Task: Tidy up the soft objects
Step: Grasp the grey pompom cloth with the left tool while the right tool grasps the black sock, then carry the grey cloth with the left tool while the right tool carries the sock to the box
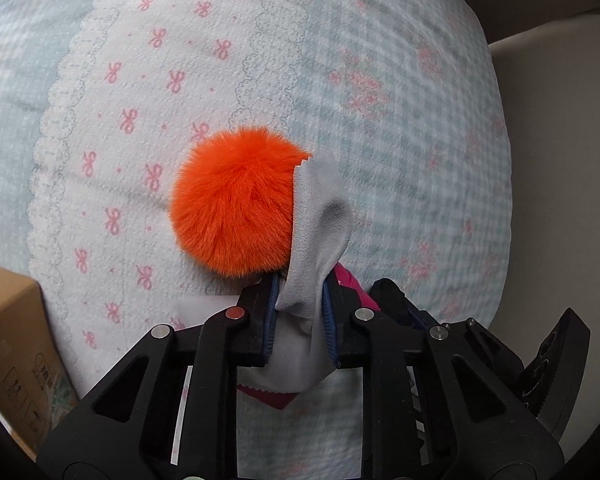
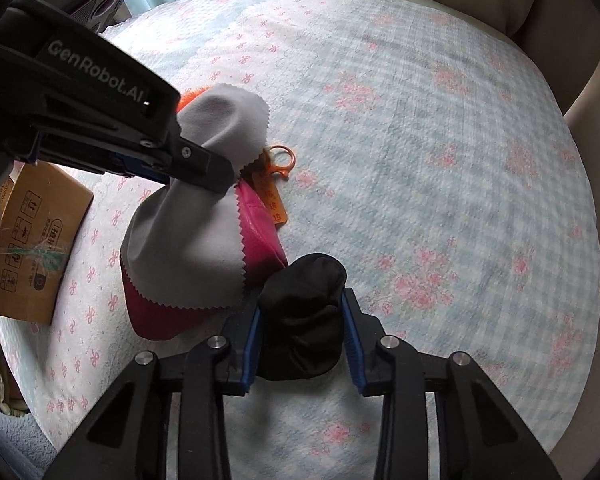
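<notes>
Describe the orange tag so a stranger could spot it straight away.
On the bow-and-flower printed bedspread, find the pile of pinked-edge cloths, grey microfibre cloth over pink cloth. The flat orange plastic tag pokes out past the pink cloth; unlike its soft neighbours, it is stiff, printed, with a ring clasp.

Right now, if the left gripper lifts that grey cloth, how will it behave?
Probably floppy: the grey cloth bunches at the left gripper and drapes over the pink cloth. Likely light; it looks thin. It may drag the orange pom-pom beside it.
</notes>
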Motion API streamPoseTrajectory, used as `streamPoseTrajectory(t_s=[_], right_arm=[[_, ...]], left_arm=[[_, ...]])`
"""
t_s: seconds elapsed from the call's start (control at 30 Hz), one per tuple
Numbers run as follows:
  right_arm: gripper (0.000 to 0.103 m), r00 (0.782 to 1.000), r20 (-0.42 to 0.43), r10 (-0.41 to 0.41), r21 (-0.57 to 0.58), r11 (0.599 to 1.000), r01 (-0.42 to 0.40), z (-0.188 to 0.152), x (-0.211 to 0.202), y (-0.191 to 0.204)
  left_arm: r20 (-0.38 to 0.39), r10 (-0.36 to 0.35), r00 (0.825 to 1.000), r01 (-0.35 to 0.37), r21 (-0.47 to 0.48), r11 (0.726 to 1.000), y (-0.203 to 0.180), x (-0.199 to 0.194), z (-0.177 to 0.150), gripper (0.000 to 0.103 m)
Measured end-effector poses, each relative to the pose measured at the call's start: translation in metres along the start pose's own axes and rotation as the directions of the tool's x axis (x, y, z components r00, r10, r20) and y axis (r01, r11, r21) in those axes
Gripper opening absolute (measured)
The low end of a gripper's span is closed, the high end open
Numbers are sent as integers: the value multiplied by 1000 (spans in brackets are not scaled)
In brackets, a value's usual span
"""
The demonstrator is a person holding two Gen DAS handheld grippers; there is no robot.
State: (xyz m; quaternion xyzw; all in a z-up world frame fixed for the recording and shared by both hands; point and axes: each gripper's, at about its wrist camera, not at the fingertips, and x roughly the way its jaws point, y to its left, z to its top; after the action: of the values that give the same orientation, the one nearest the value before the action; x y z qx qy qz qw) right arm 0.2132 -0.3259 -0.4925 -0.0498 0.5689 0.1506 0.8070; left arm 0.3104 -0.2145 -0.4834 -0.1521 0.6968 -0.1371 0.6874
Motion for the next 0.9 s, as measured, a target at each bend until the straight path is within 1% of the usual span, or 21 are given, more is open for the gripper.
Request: streamPoseTrajectory(t_s=[0.17, 0.33, 0.53, 0.7, 0.9], right_arm=[[27, 1000, 8, -5, 19, 1000, 5, 2, -3, -3], [27, 1000, 10, -12, 48, 999, 12, 2, -7, -7], [27, 999, 26, -27, 79, 997, 25, 4, -19, -10], [25, 997, 54, -47, 102, 994, 41, 9, -41, -12], [21, 993, 96, -68, 133, 990, 54, 10, -88, -4]], left_arm=[[5, -19, 1000, 19, -20, 1000, 5, -6, -9, 14], [15, -38, 999, 39, -29, 999, 5, -16, -15, 14], [31, -43, 999, 44, -29, 999, 3, -30, -20, 14], [63, -57, 996, 58, -13, 998, -3, -52, -24, 14], [122, -85, 989, 85, 9, 996, -12, -98, -36, 14]])
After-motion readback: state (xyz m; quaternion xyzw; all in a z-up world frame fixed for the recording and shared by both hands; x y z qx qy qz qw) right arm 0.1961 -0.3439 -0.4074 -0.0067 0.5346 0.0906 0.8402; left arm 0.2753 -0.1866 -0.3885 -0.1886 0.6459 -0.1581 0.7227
